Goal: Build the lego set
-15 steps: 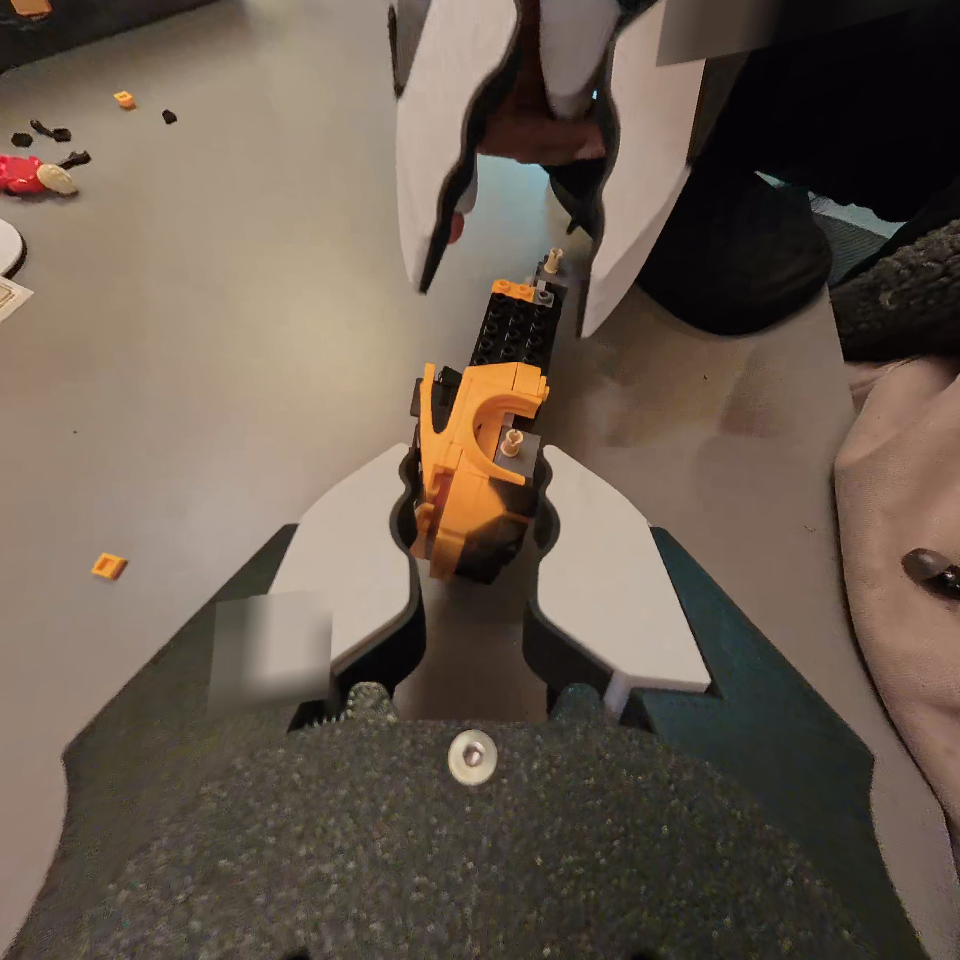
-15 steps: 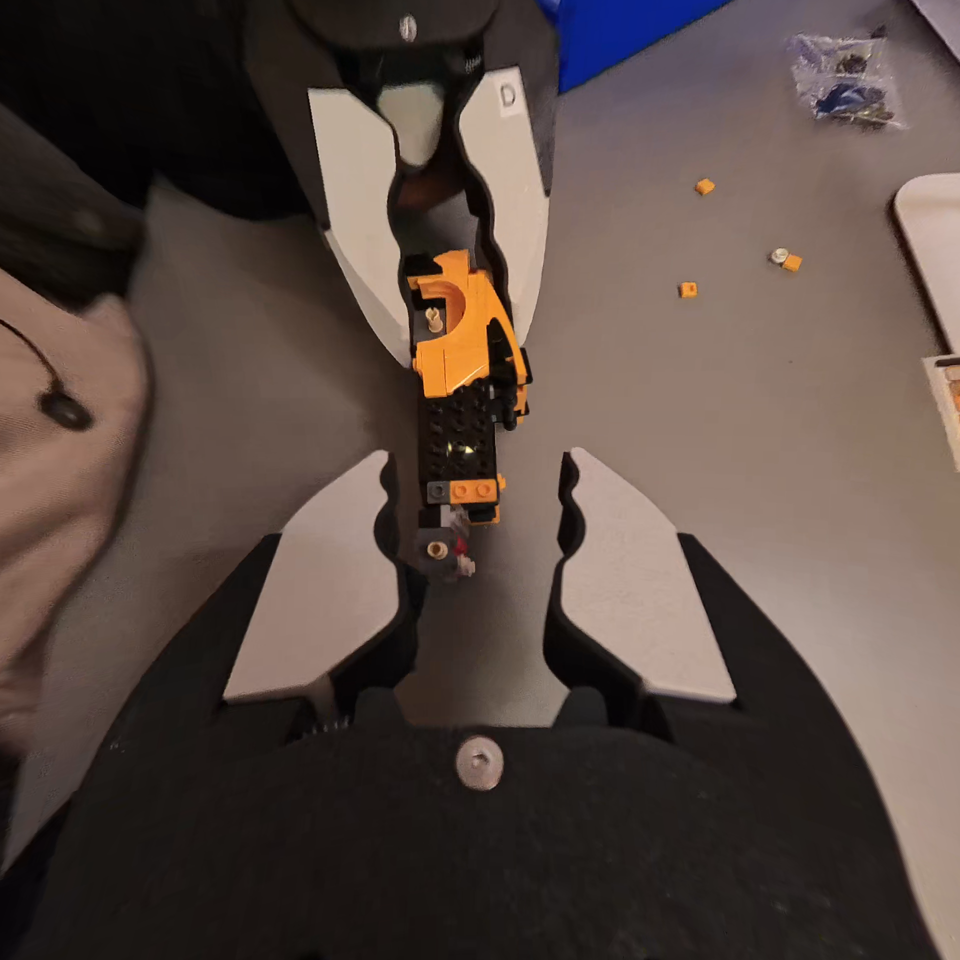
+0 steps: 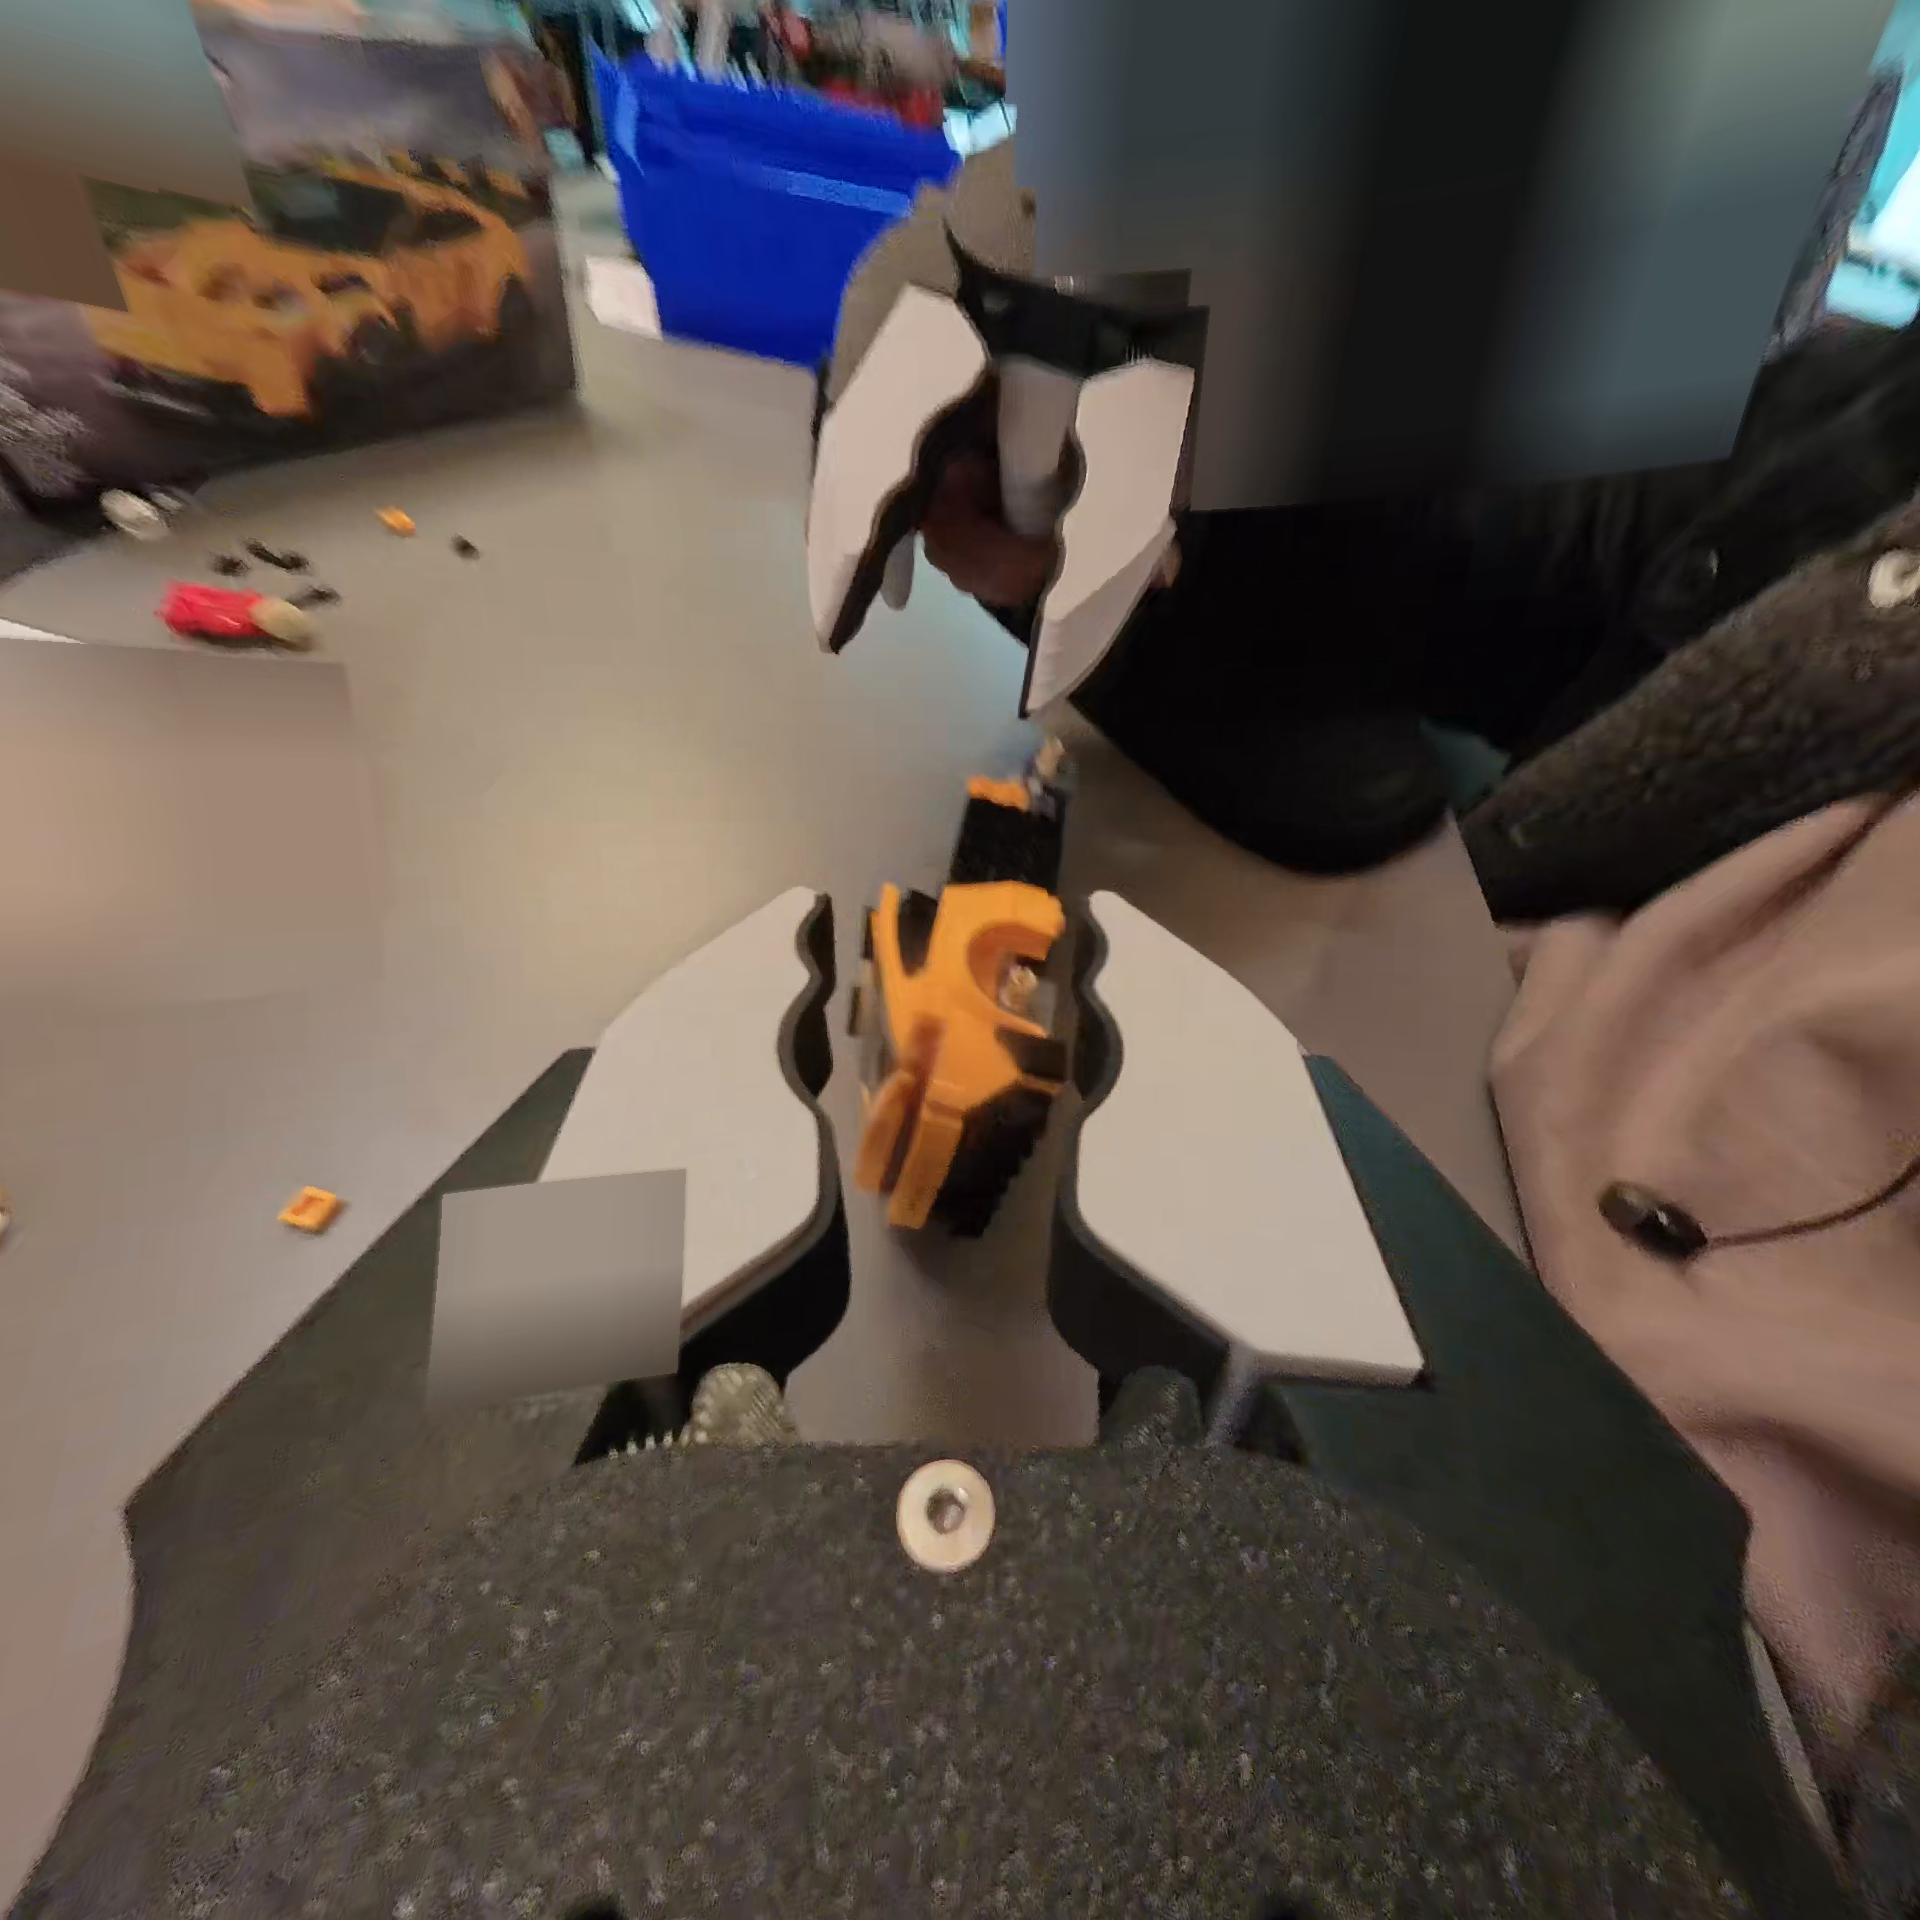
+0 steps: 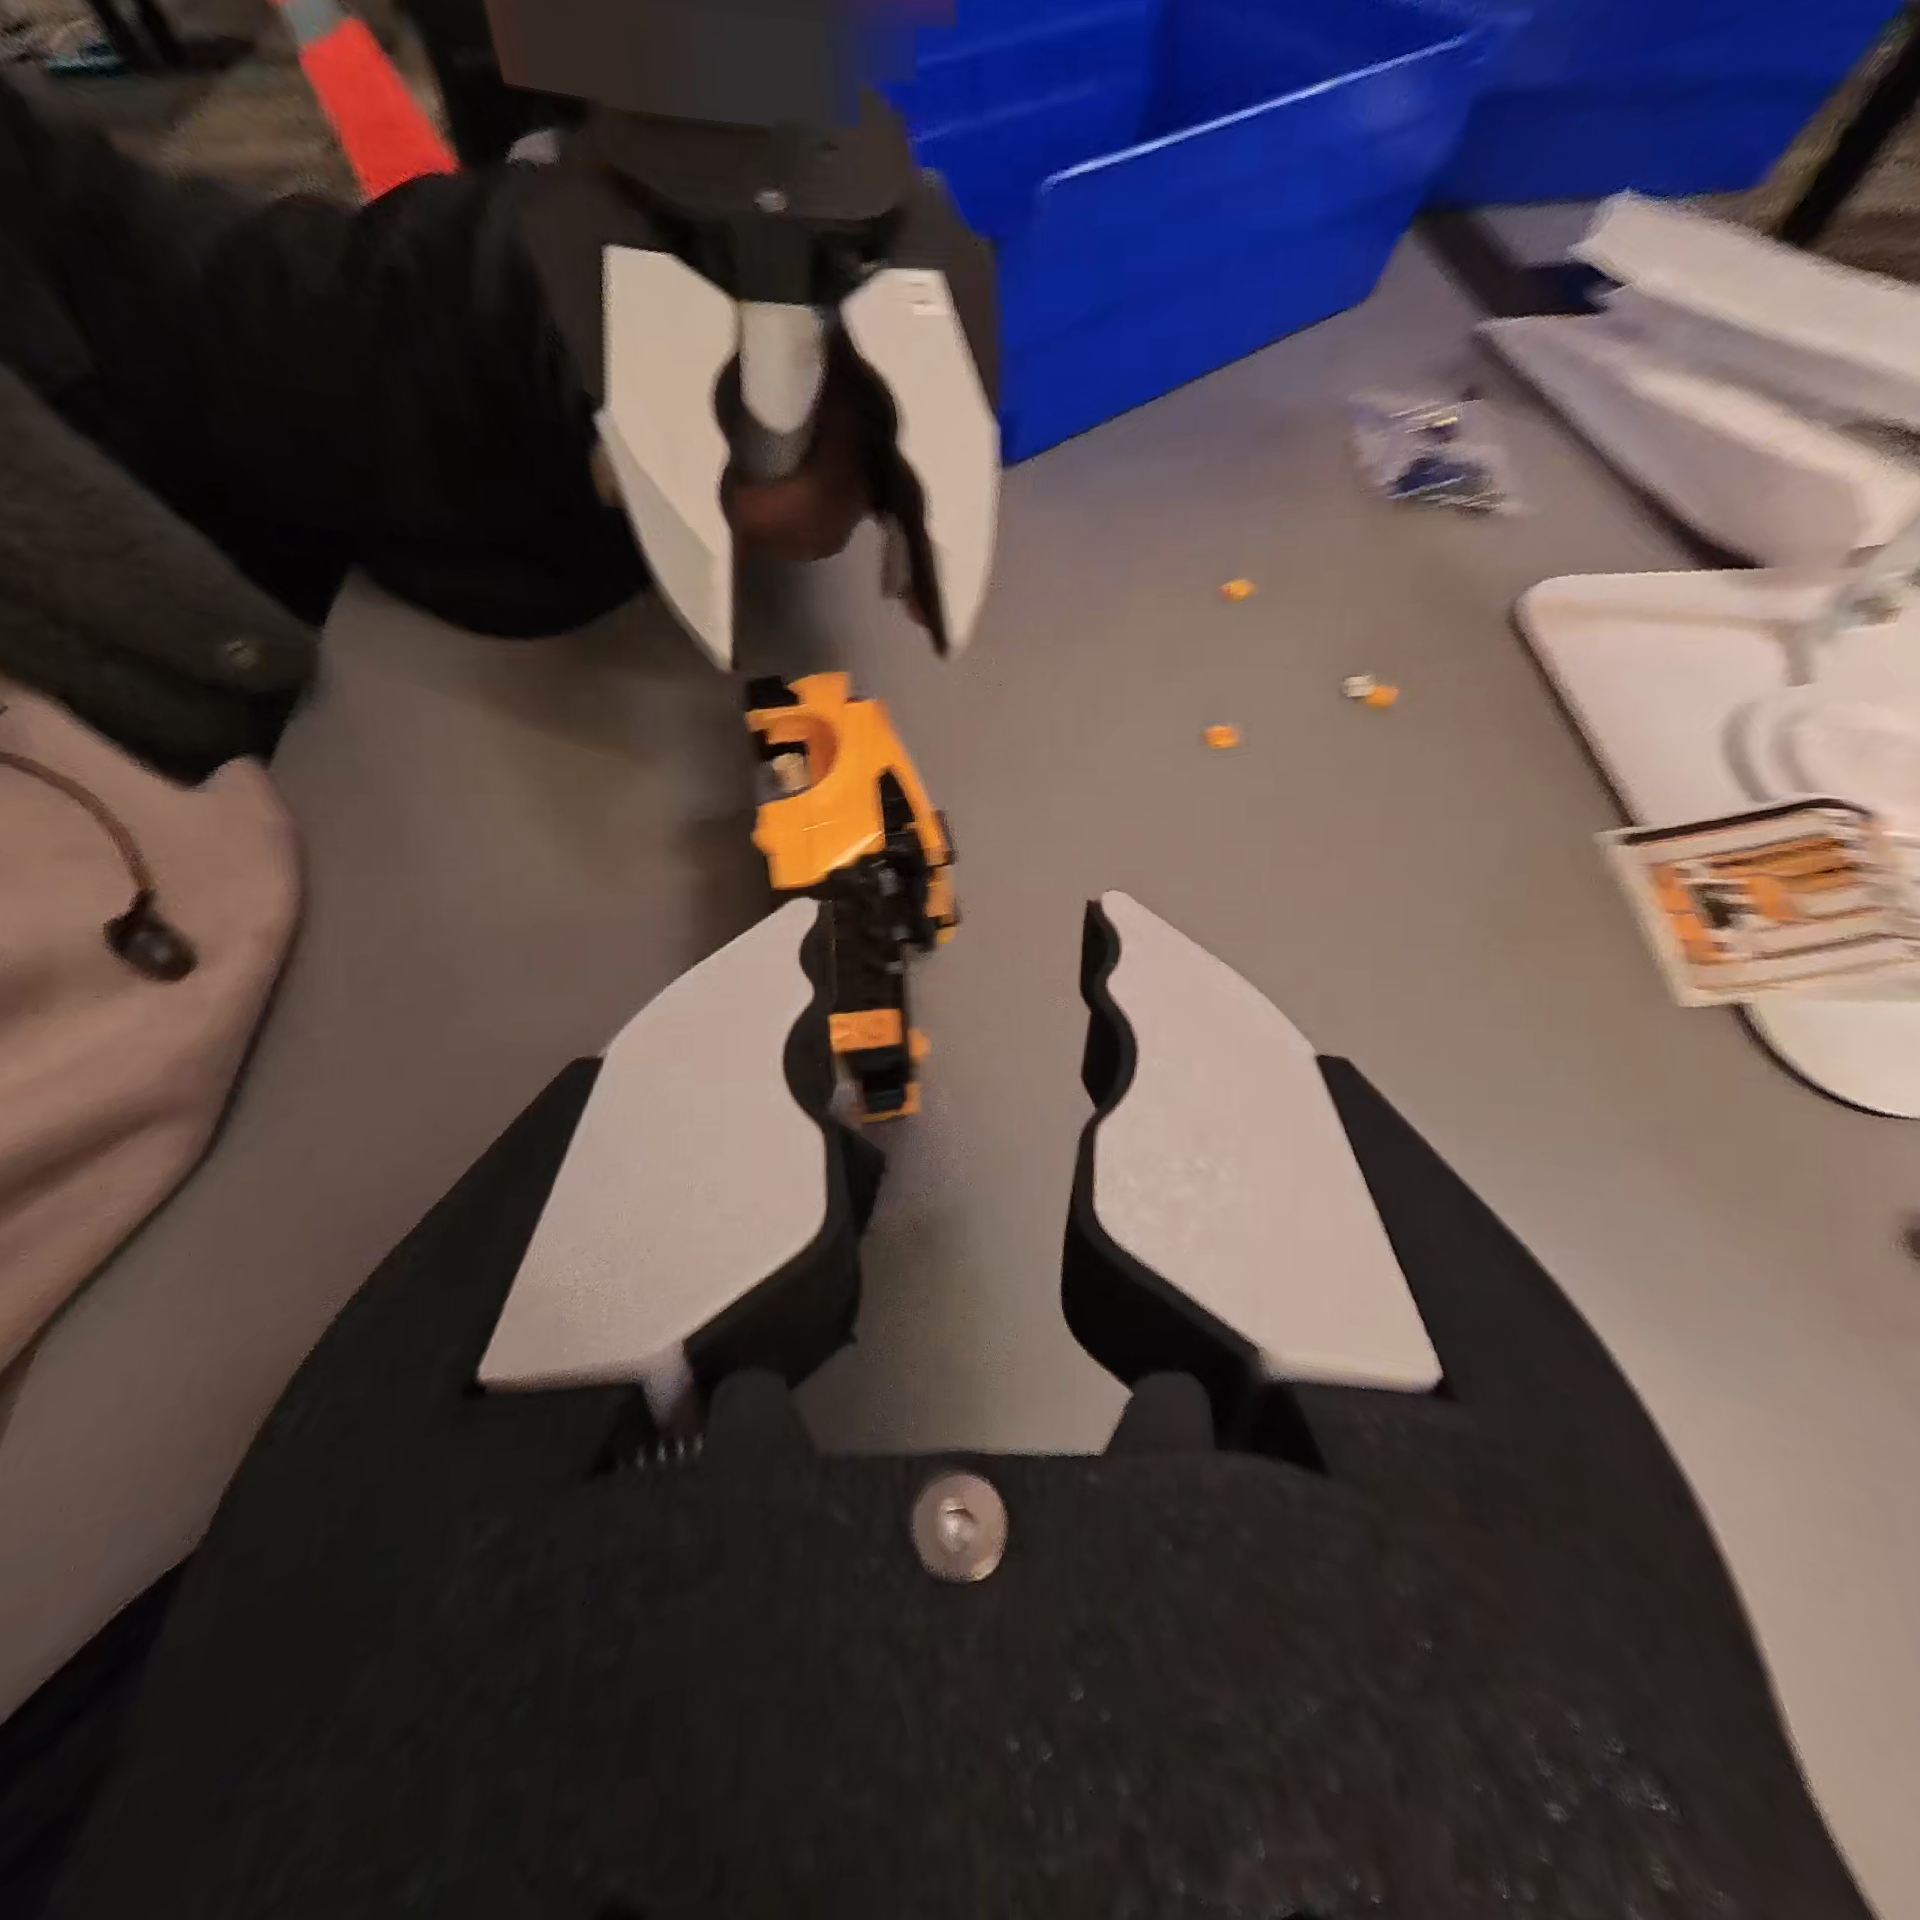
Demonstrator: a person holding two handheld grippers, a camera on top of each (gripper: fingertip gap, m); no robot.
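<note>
Since half a second ago both grippers have tipped upward, bringing the back of the room into view, and the right gripper's jaws have drawn narrower. At far left a box printed with a yellow car [image 3: 312, 281] stands on the grey table [image 3: 520, 831], with a red piece [image 3: 223, 613] and scattered black bits before it and a small orange piece [image 3: 310, 1210] nearer. A blue bin [image 3: 769, 208] sits behind. The left gripper [image 3: 961, 904] has its jaws at middling width about the orange end of the orange-and-black brick model [image 3: 956, 1039], which lies lengthwise on the table between the two grippers. A sliver of gap shows between the model and the left pad, and in the right wrist view this gripper's tips stand just at the model's end, not clamped on it. The right gripper [image 4: 951, 904], facing it, has its jaws at middling width too. The model's black end lies against its left pad, well clear of the other, so it is not gripped. At right lie a dark sleeve [image 3: 1351, 675] and beige cloth [image 3: 1714, 1143].
</note>
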